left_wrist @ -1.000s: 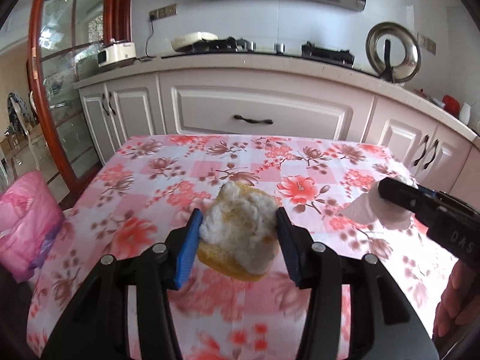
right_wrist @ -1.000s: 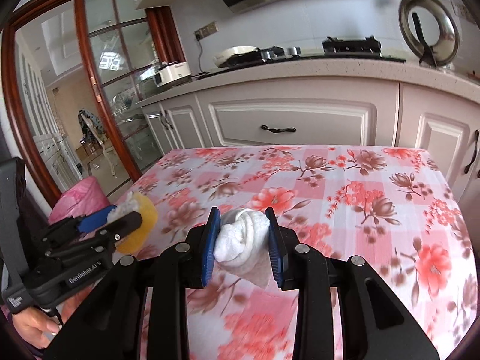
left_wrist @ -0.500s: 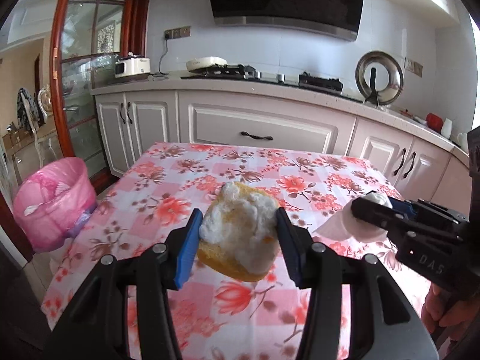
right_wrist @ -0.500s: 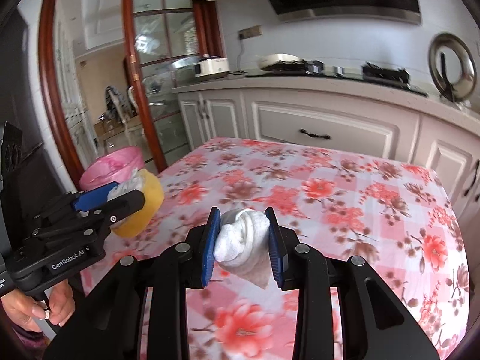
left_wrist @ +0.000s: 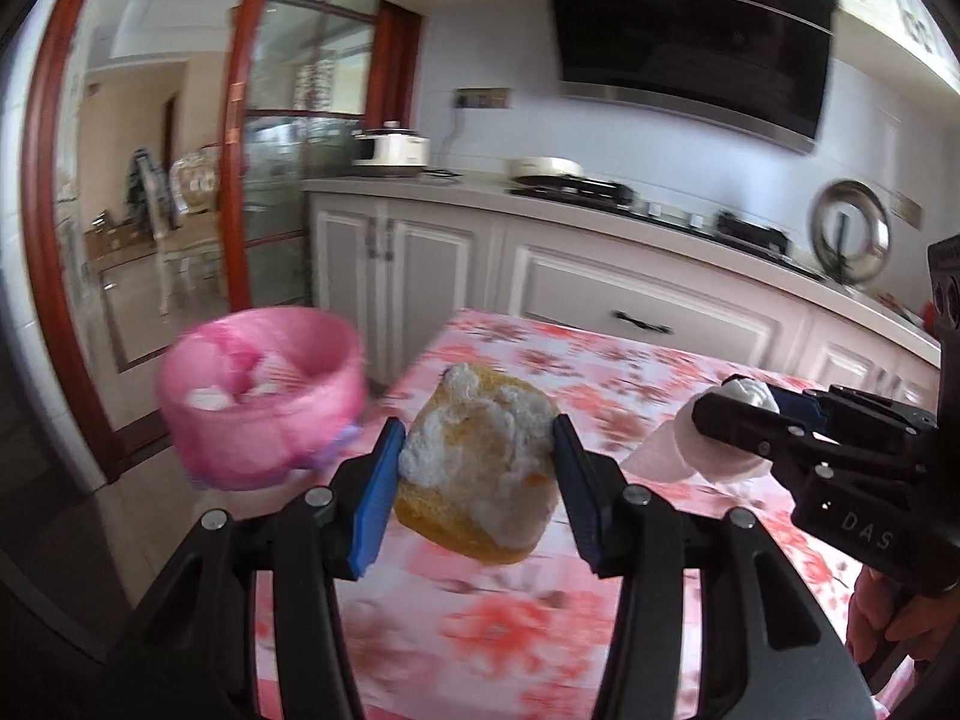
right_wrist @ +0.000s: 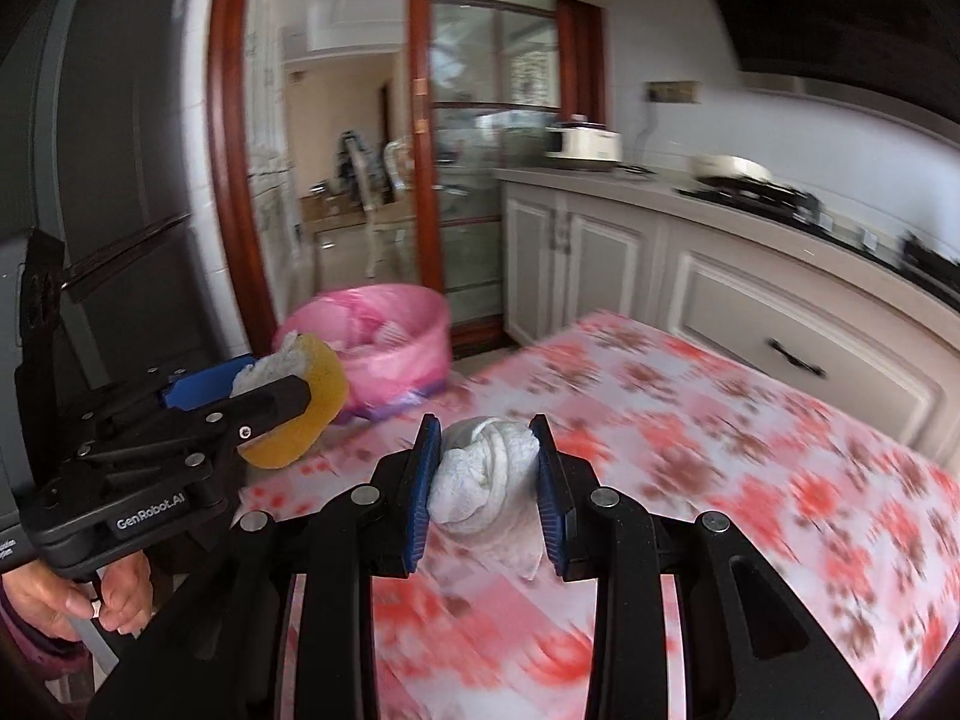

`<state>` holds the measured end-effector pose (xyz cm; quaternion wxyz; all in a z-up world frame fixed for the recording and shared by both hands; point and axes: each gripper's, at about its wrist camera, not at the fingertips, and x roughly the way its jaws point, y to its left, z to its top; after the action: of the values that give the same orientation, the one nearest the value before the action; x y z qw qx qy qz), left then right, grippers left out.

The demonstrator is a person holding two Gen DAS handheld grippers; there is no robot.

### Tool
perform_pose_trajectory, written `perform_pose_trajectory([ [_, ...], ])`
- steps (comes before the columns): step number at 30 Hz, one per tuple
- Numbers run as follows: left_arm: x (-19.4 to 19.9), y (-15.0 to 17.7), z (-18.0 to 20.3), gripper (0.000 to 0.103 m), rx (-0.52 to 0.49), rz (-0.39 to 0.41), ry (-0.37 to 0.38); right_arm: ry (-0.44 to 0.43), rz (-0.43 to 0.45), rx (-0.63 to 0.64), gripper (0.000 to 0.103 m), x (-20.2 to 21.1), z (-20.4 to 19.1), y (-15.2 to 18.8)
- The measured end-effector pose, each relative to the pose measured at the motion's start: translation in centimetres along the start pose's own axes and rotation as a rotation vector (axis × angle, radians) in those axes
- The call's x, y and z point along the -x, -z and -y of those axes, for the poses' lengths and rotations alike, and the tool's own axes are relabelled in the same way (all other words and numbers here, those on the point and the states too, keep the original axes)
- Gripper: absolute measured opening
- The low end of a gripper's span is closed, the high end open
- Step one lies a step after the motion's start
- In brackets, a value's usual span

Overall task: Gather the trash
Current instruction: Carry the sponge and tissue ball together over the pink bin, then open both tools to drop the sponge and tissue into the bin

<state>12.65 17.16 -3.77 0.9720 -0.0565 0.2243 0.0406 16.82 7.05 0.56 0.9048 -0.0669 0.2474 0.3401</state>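
- The pink-lined trash bin [left_wrist: 264,402] stands on the floor off the tabletop's left edge, at about ten o'clock from my left gripper [left_wrist: 477,480]. In the right wrist view the bin [right_wrist: 390,354] lies at about eleven o'clock, farther off. My left hand is plainly the nearer one, so I judge it should drop first.
- My left jaws are clamped on the yellow sponge-like lump with white tissue [left_wrist: 480,468], held clear above the tabletop [left_wrist: 630,372]. Its long axis runs roughly up and down between the pads.
- My right gripper [right_wrist: 486,483] has its jaws closed on a twisted white tissue wad [right_wrist: 486,480], which hangs over the floral cloth at about three o'clock from my left load.
- Against half a second ago, both views have swung left: the bin now sits larger and closer to centre, the cooker hood has slid right, and the blur tells me I am turning fast. Both grips look unchanged.
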Motion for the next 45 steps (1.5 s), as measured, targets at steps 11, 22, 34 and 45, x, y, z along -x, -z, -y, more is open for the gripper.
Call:
perform_pose_trajectory([
  [11, -4.1, -3.0, -11.9, 0.048, 0.100, 0.010, -0.204, -0.202, -0.017, 0.041, 0.030, -12.9, -4.7, -6.4],
  [22, -10.3, -6.1, -21.2, 0.048, 0.195, 0.014, -0.283, -0.274, -0.048, 0.012, 0.031, -24.2, -6.1, -10.0],
  [34, -18.3, -5.9, -24.6, 0.055, 0.212, -0.056, -0.325, -0.316, -0.117, -0.029, 0.035, -31.4, -4.9, -10.0],
  [45, -18.4, -5.0, -25.2, 0.072, 0.228, -0.058, -0.343, -0.329, -0.055, -0.047, 0.065, -29.2, -2.9, -11.3],
])
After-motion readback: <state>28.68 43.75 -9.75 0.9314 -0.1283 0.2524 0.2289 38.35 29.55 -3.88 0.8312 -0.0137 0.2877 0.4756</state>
